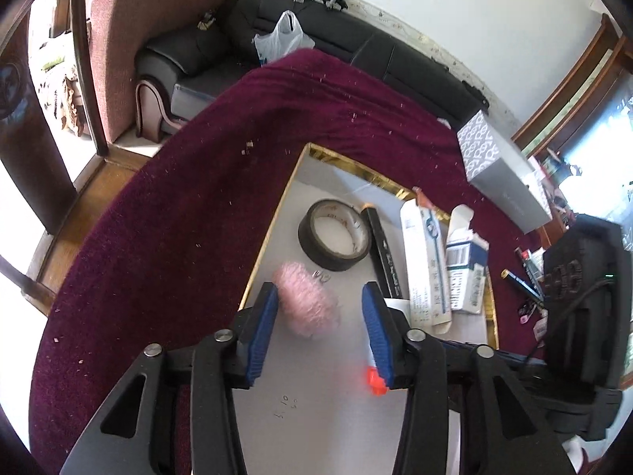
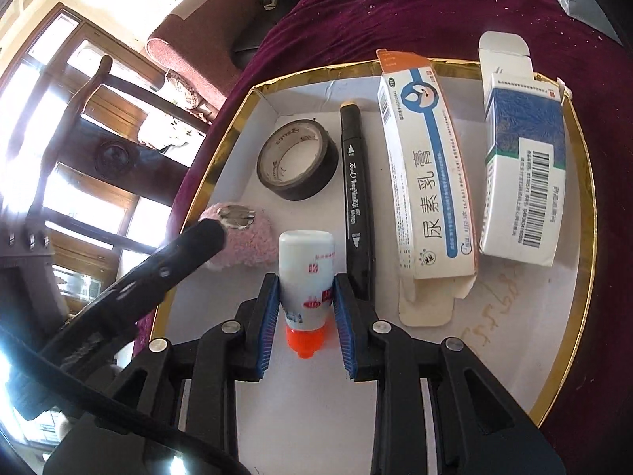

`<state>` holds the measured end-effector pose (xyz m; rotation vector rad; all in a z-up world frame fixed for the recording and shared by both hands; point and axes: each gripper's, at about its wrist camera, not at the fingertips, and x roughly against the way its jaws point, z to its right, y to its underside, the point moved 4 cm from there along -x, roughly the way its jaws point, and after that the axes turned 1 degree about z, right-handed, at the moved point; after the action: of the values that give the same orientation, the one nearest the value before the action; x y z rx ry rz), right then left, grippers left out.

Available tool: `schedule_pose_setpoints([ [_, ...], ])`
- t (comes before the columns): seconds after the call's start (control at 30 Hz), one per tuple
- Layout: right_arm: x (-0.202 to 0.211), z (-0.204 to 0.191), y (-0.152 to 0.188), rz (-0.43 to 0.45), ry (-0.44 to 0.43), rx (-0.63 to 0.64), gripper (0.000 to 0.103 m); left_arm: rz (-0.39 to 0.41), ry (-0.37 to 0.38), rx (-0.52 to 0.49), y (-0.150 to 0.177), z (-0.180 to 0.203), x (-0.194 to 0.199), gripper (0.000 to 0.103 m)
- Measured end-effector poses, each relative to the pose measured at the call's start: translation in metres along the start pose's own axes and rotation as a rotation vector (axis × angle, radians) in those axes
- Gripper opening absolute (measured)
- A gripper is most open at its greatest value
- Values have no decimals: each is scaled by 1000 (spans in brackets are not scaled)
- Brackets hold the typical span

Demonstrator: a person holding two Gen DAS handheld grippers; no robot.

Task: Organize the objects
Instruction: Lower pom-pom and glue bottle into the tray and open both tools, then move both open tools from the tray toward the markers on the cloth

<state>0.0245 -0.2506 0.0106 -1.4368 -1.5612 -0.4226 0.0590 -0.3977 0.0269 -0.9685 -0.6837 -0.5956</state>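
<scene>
Two claws seen over a gold-rimmed tray [image 2: 585,182] on a maroon-clothed desk [image 1: 166,213], right claw [image 2: 305,297] clamped on a white glue bottle [image 2: 306,273] at lower centre, left claw [image 1: 318,308] parted, pink fluffy hair clip [image 1: 312,304] lying loose between its pads, tape roll [image 2: 296,158], black marker [image 2: 356,198] and two cartons lined up in the tray's upper half.

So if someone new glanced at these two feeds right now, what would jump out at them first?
Probably the white glue bottle with its orange cap, clamped in the right gripper over the near end of the gold-rimmed tray. Next, the fluffy pink ball lying between the open pads of the left gripper, with the black tape roll just beyond it.
</scene>
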Motion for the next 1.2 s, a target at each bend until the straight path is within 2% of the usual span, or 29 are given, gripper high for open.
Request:
schedule_pose_setpoints([
  [0.1,-2,1,-4,14,4,-7,28,45,10,6,-1,2,15,44],
  [0.2,2,0,-6,38,-18,-25,39,76,23,17,-1,3,27,47],
  [0.27,11,-1,-7,68,-31,-25,42,90,26,22,0,3,34,48],
  [0.43,44,1,-7,153,-34,-18,54,93,52,26,5,12,43,50],
  [0.6,85,21,0,230,-26,-31,54,70,102,-40,20,47,51,50],
  [0.7,114,47,8,277,1,-55,57,53,140,-97,33,79,56,53],
  [0.8,149,91,20,326,54,-103,58,14,194,-151,49,116,53,55],
  [1.0,224,195,51,454,163,-303,62,-114,254,-249,90,186,19,55],
  [1.1,250,236,67,496,188,-392,64,-179,236,-292,112,212,-5,55],
  [1.2,261,258,77,515,201,-431,63,-208,188,-344,128,233,-27,55],
])
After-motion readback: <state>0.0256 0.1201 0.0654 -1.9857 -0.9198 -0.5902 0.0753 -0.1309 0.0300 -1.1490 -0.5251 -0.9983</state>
